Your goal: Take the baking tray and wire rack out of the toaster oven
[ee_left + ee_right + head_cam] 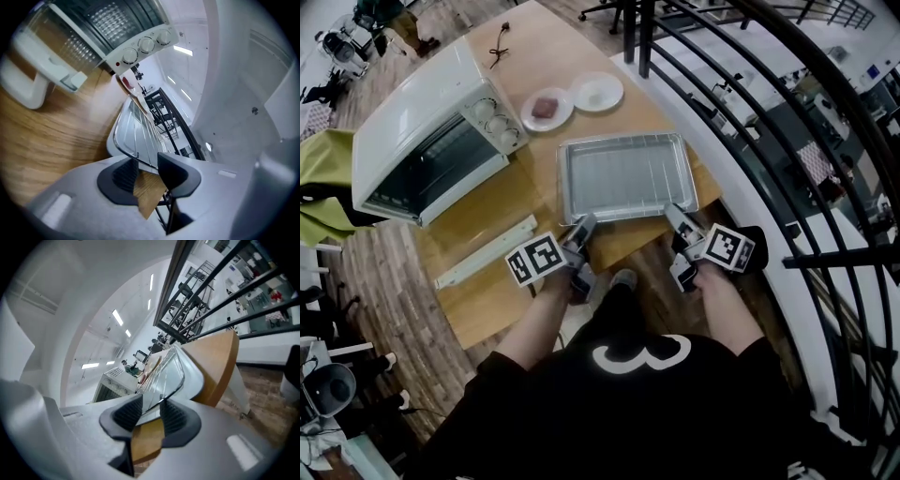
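Baking tray (565, 178) is flat on the table (572, 66) in front of the person, and the wire rack (630, 172) lies inside it. Both are clear of the toaster oven (412, 112) off to the left, whose door (483, 251) is folded down. Left tool (584, 225) is at the tray's near left corner and right tool (675, 216) is at the near right. Each has the rim running between its jaws, but the jaws are spread and the grip is released. The pads look just off the metal, though the right one is a close call. Two small plates (547, 109) sit beyond the tray.

Wood table (483, 309): toaster oven (431, 131), baking tray (566, 183), 2 plates (568, 114), white strip (485, 251)
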